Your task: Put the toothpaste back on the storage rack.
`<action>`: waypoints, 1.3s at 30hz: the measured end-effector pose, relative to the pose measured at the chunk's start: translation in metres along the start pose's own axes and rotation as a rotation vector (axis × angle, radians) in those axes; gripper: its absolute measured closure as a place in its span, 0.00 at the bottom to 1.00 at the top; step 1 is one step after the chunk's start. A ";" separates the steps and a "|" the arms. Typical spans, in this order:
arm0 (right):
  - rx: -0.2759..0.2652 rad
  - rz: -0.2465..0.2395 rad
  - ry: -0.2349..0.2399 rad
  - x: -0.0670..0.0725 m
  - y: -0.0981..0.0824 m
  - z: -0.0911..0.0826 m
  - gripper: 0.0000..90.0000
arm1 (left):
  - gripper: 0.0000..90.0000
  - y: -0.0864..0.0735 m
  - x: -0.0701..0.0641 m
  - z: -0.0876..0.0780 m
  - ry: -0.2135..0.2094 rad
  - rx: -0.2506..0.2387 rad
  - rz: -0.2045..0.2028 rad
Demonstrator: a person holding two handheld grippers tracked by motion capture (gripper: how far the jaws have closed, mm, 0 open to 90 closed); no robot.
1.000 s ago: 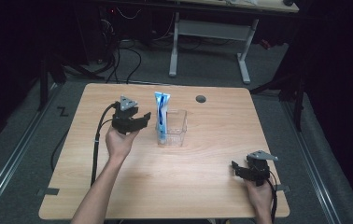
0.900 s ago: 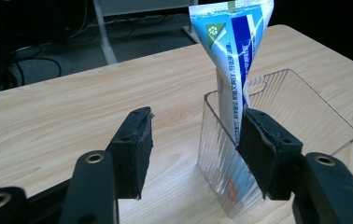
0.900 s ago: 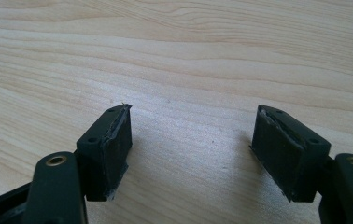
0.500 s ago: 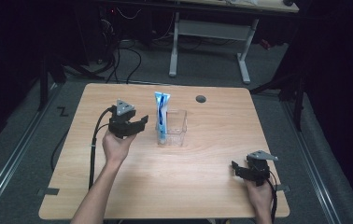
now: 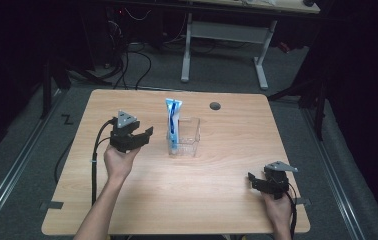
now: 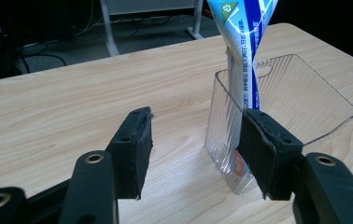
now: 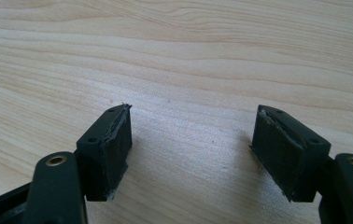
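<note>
1. Left gripper [image 5: 136, 135] hovers just left of the clear plastic bin [image 6: 300, 107] mid-bench [image 5: 127, 210], jaws spread and empty; the right gripper [image 5: 264, 182] rests near the bench's front right corner, also spread.
2. Standing in the bin, the blue-white pouch [image 5: 173, 120] looks light, soft and slippery.
3. Pinching its flat upper part seems safest.
4. Thin bin walls probably flex and tip easily.

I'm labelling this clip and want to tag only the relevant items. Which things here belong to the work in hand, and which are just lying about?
In the job:
- clear plastic container
- blue-and-white tube standing in it
- left gripper, open, beside the container

Just there:
- right gripper, open over bare wood
- table with its grommet hole
- desk frame and floor cables behind
</note>
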State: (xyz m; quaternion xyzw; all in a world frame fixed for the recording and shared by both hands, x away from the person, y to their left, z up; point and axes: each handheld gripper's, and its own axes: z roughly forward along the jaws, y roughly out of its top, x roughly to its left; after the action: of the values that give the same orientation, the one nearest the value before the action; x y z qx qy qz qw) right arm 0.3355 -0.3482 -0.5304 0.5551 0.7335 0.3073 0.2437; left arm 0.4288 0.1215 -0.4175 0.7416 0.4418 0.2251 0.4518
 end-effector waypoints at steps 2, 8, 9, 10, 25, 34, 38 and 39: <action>0.000 0.000 0.000 0.000 0.000 0.000 0.32 | 0.49 -0.002 0.001 -0.003 0.007 -0.002 -0.002; 0.000 0.000 0.000 0.000 0.000 0.000 0.31 | 0.49 -0.006 0.005 -0.008 0.009 -0.005 -0.011; 0.000 0.000 0.000 0.000 0.000 0.000 0.31 | 0.49 -0.007 0.005 -0.009 0.011 -0.003 -0.012; 0.000 0.000 0.000 0.000 0.000 0.000 0.31 | 0.49 -0.008 0.006 -0.010 0.012 -0.002 -0.013; 0.000 0.001 0.000 0.000 0.000 0.000 0.31 | 0.49 -0.018 0.016 -0.021 0.025 -0.001 -0.029; 0.000 0.000 0.000 0.000 0.000 0.000 0.31 | 0.49 -0.023 0.018 -0.028 0.026 -0.009 -0.038; -0.001 -0.002 0.000 0.000 0.000 0.000 0.31 | 0.49 -0.024 0.018 -0.030 0.025 -0.007 -0.035; 0.000 0.001 0.000 0.000 0.000 0.000 0.31 | 0.49 -0.024 0.018 -0.031 0.027 -0.012 -0.026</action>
State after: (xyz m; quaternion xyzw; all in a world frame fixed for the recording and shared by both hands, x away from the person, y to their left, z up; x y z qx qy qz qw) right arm 0.3355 -0.3481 -0.5304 0.5552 0.7334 0.3075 0.2436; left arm 0.4043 0.1563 -0.4248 0.7299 0.4562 0.2317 0.4533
